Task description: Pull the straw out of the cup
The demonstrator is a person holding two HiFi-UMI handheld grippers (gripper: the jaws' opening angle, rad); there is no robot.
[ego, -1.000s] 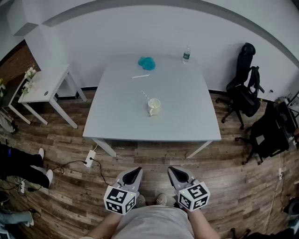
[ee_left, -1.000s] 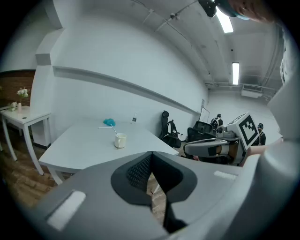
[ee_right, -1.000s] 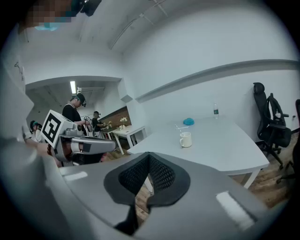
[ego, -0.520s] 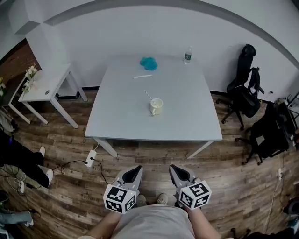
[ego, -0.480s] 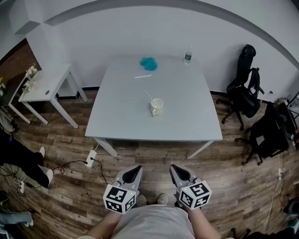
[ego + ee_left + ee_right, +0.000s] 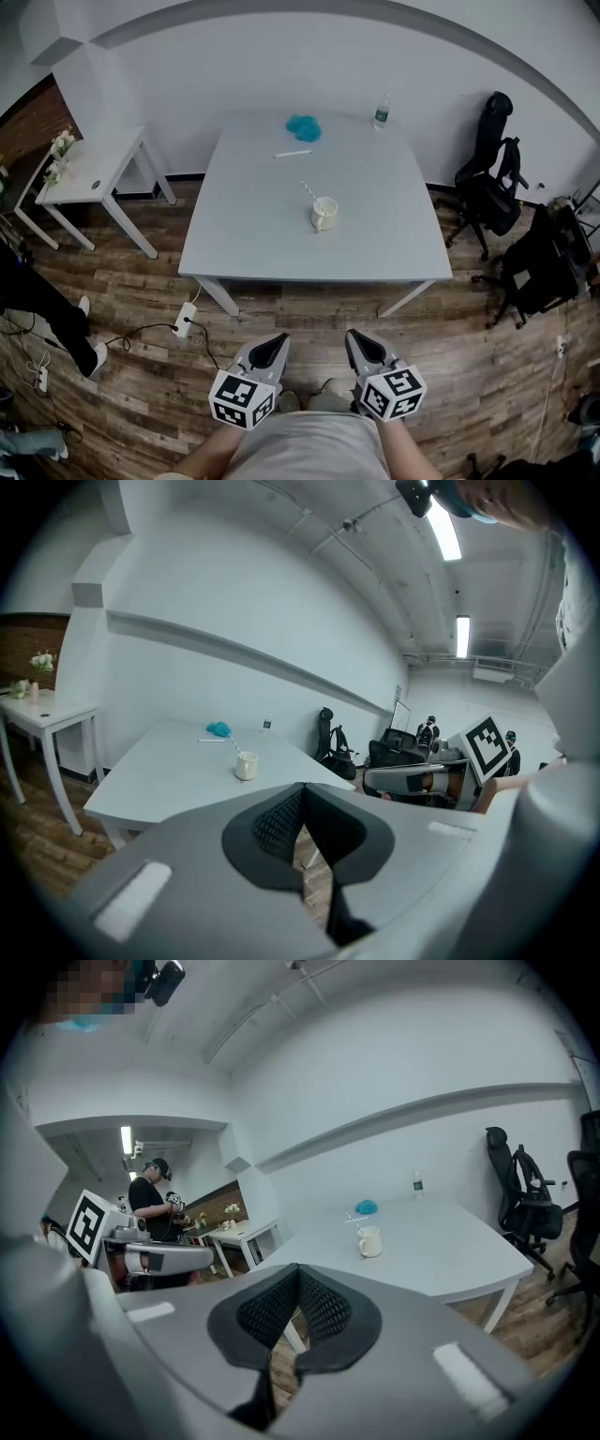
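Down by the person's waist, over the wood-plank floor, two claws are held side by side, both short of the counter (image 6: 394,244). The left claw (image 6: 275,343) has its pads pressed together with nothing between them. The right claw (image 6: 357,336) is likewise closed tight and empty, and neither one touches anything. A white power strip (image 6: 182,319) lies on the floor near the counter's front left leg. Around the middle of the grey counter stands one cream cup (image 6: 324,214), upright. One striped straw (image 6: 308,190) sits in it, leaning up and toward the far left. Farther back lies one thin white stick (image 6: 292,154), flat on the surface and well apart from the cup. Behind that, near the far edge, rests one blue clump (image 6: 304,127). One clear water bottle (image 6: 381,112) stands upright to its right, at the far edge. Off to the left is a second, smaller white counter (image 6: 94,169) with flowers (image 6: 61,148) at its far end. At least one black office chair (image 6: 492,178) stands to the right by the wall.
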